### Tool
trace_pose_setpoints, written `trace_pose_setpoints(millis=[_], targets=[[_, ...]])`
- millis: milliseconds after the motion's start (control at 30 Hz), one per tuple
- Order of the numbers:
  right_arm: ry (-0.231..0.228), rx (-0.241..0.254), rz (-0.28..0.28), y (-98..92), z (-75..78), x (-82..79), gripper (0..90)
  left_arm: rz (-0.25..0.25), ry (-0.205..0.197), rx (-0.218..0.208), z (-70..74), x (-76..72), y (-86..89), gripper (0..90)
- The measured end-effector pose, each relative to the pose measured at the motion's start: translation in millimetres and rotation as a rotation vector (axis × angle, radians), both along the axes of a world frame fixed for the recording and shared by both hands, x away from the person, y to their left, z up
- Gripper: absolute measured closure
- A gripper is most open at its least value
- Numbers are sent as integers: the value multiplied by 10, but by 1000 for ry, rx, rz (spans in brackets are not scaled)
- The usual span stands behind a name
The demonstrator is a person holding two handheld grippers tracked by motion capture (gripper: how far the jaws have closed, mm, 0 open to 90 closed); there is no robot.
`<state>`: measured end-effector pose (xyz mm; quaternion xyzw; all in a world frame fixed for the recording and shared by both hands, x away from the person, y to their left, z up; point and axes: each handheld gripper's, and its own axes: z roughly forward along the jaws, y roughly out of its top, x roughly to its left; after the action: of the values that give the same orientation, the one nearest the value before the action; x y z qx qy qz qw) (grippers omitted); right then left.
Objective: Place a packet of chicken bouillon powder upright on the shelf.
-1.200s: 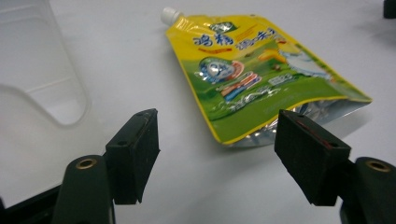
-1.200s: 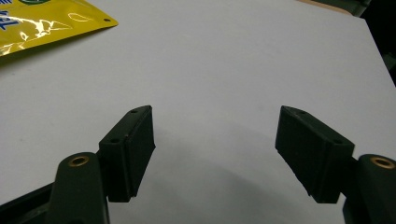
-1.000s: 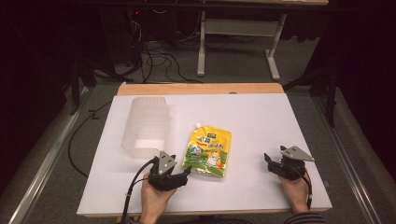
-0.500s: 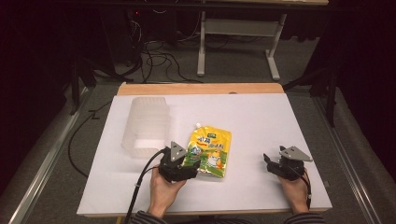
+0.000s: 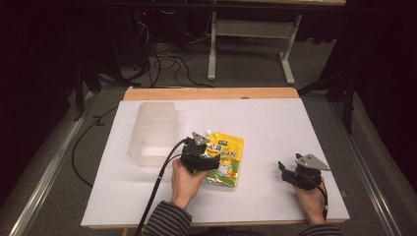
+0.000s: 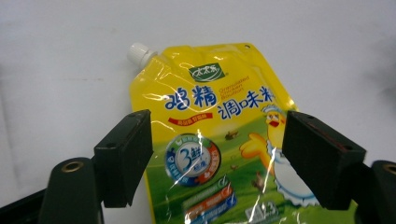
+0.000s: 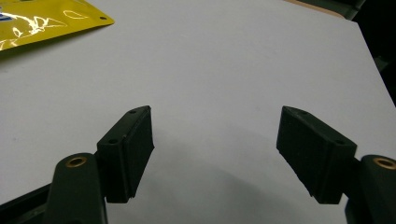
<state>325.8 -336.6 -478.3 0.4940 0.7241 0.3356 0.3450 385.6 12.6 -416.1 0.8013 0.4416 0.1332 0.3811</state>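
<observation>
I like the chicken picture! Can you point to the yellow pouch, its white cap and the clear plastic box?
pouch (image 6: 219, 154), left gripper view, on its printed front.
cap (image 6: 138, 52), left gripper view, on the white screw top.
box (image 5: 155, 130), high view, on its ribbed top.

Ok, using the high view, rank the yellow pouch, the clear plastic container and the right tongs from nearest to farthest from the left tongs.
1. Yellow pouch: directly under the left tongs, mid-table.
2. Clear plastic container: just beyond, to their left.
3. Right tongs: farthest, across the white table near its right front edge.
</observation>
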Motion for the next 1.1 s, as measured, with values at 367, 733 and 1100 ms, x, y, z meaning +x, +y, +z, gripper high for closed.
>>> trace_pose_setpoints(millis=[367,733,1100], targets=[[-13,20,8,-13,3,-15,276,39,89,55,-106,335,-179,250],[-13,13,14,-5,1,-14,276,99,154,68,-338,585,-157,254],[-9,-4,16,7,-2,-12,279,90,243,8,-445,679,-145,304]])
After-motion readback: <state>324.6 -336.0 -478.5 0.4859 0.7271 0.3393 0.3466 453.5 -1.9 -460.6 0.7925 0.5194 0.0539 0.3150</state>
